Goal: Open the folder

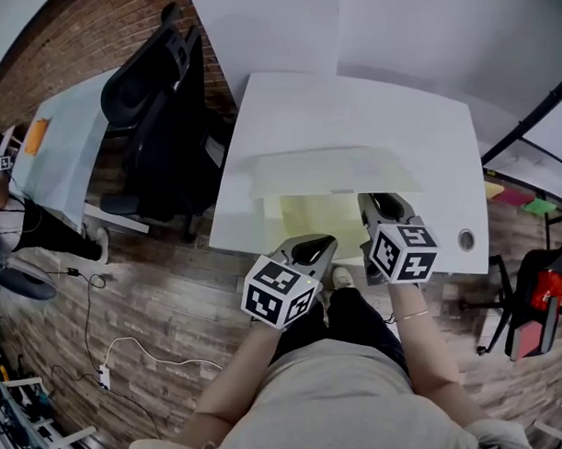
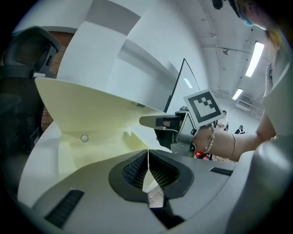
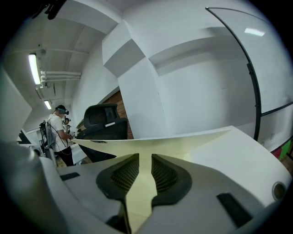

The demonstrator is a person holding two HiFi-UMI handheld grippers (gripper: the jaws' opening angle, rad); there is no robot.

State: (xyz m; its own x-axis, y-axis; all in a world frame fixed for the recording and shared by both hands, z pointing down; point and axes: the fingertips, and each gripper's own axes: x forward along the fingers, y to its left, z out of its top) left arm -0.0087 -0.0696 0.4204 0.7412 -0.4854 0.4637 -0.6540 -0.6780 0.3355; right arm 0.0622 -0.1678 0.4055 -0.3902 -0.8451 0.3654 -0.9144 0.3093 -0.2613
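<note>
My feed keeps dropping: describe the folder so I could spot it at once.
Start at the white rectangular table beside the black office chair. At its near edge lies the pale yellow plastic folder, its cover partly lifted. It is the only coloured thing on the tabletop; the only other feature is a small round grommet near the right corner.

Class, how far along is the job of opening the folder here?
Done: the cover is lifted off the lower leaf. In hand: the left gripper pinches the lower leaf's near edge; the right gripper, jaws apart, sits under the cover. Left: laying it flat open.
</note>
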